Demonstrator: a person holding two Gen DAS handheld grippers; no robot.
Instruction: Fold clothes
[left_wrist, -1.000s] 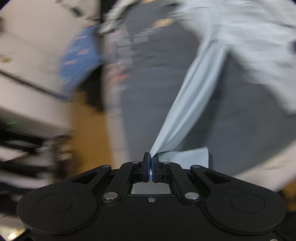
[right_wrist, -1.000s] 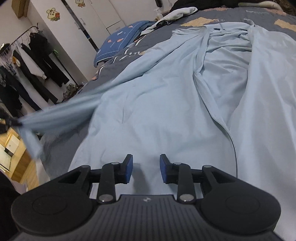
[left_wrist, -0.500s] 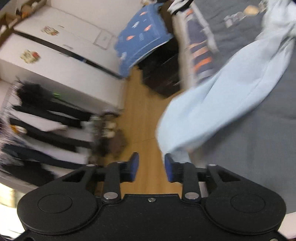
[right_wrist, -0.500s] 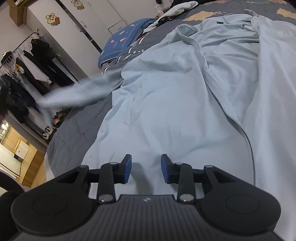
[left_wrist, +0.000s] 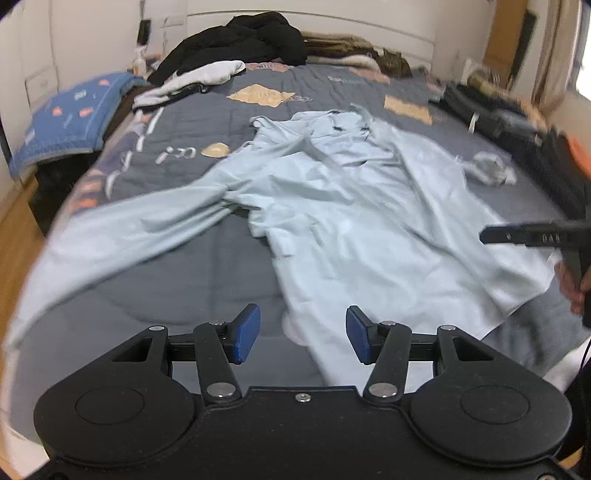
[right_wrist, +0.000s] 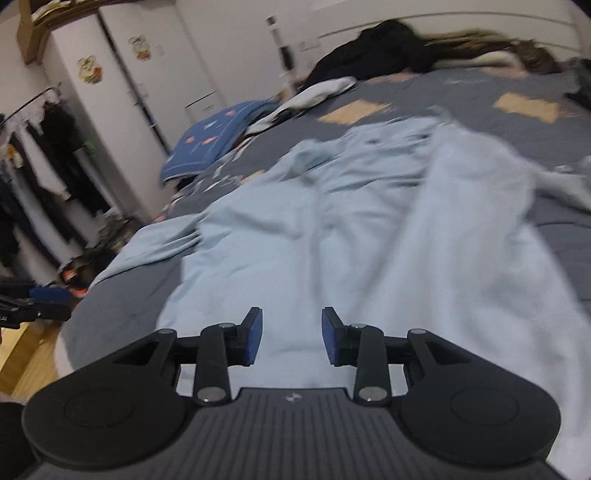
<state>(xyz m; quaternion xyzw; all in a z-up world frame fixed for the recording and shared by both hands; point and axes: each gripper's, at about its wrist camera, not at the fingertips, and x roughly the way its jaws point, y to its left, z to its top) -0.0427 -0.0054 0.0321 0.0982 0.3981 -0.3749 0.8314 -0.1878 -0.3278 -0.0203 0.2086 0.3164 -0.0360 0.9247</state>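
Left tool (left_wrist: 303, 339): blue pads spread wide, nothing between them, pointed forward and level. Right tool (right_wrist: 291, 336): pads parted, nothing gripped, angled slightly downward. Hand (left_wrist: 574, 284) gripping the right tool's handle, at far right.

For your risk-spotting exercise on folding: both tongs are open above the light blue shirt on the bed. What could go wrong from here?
1. The left sleeve trails toward the bed's edge; it may slip off and drag the light blue shirt askew.
2. The shirt body is wrinkled and bunched near the collar, so folding now would probably lock in creases.
3. The left tongs and right tongs hold nothing; a grab may pinch the grey quilt too.
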